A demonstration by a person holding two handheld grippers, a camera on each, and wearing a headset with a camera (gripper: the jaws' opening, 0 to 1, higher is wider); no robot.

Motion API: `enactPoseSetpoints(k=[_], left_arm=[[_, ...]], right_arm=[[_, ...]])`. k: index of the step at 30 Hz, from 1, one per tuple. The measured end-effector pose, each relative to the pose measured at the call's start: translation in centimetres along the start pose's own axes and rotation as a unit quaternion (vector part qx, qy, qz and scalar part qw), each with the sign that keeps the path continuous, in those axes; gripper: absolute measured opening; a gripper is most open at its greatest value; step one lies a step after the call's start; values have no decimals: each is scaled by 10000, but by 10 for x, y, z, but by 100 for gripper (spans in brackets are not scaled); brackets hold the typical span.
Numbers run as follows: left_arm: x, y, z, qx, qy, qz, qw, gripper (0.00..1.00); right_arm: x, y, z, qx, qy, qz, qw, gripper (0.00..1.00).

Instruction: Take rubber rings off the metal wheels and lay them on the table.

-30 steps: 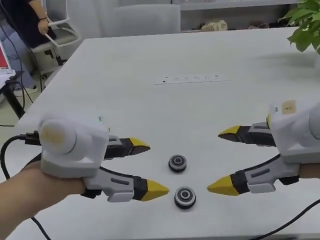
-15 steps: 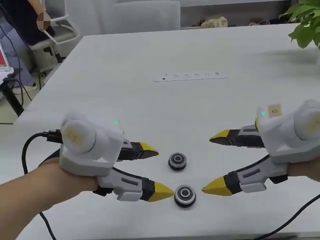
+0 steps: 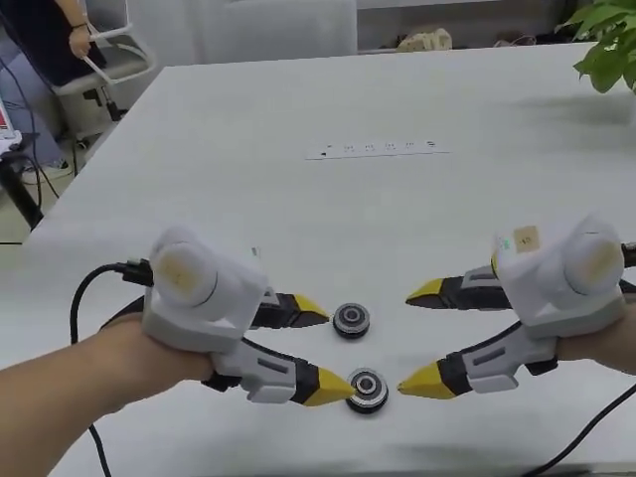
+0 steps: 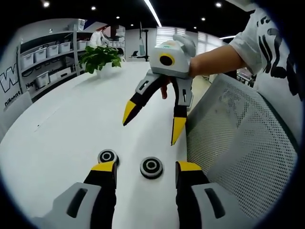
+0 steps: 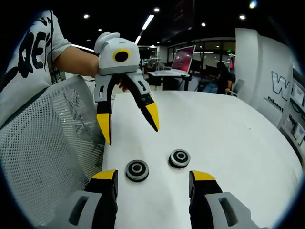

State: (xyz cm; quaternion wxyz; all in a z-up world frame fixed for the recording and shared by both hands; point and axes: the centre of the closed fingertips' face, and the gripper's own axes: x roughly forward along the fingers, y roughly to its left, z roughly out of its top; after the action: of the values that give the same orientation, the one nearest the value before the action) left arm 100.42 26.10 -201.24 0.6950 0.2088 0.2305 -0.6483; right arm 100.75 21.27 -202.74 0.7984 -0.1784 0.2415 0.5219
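Note:
Two small metal wheels lie near the table's front edge, each with a black rubber ring around it: a far wheel and a near wheel. My left gripper is open just left of them, its far tip close beside the far wheel and its near tip by the near wheel. From the right, my right gripper faces them, also open and empty. Its yellow tips stand a short way from the wheels.
A white power strip lies flat mid-table. A green plant stands at the far right corner. Beyond the far left corner are an office chair and a person. A mesh chair back is right behind the table's front edge.
Both grippers have closed in on the wheels from either side, the left one farther, until its tips reach them. Both stay open. The wheels have not moved.

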Motion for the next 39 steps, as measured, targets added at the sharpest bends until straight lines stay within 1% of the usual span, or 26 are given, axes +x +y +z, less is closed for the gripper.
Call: enactPoseSetpoints(k=[6,8,13,20,29,33,39], left_arm=[[8,-2,-4,13,74,-112,9999,43],[9,-2,-3,36,61,-135,9999,42],[16,-3,-6,16,115,-212,9997,39],[25,-8,-12,17,236,-329,9992,37],[33,-11,-20,28,362,-435,9984,32],[36,-13,-20,-4,371,-469,9982,30],[40,-16,-24,21,421,-538,9977,25]], right_arm=[[6,3,-7,53,59,116,9999,55],[7,4,-7,49,73,142,9999,54],[11,8,-9,37,90,212,9997,52],[14,8,-13,74,118,242,9996,50],[16,9,-17,147,120,256,9995,50],[16,9,-20,141,176,269,9994,49],[17,9,-20,170,163,277,9993,49]])
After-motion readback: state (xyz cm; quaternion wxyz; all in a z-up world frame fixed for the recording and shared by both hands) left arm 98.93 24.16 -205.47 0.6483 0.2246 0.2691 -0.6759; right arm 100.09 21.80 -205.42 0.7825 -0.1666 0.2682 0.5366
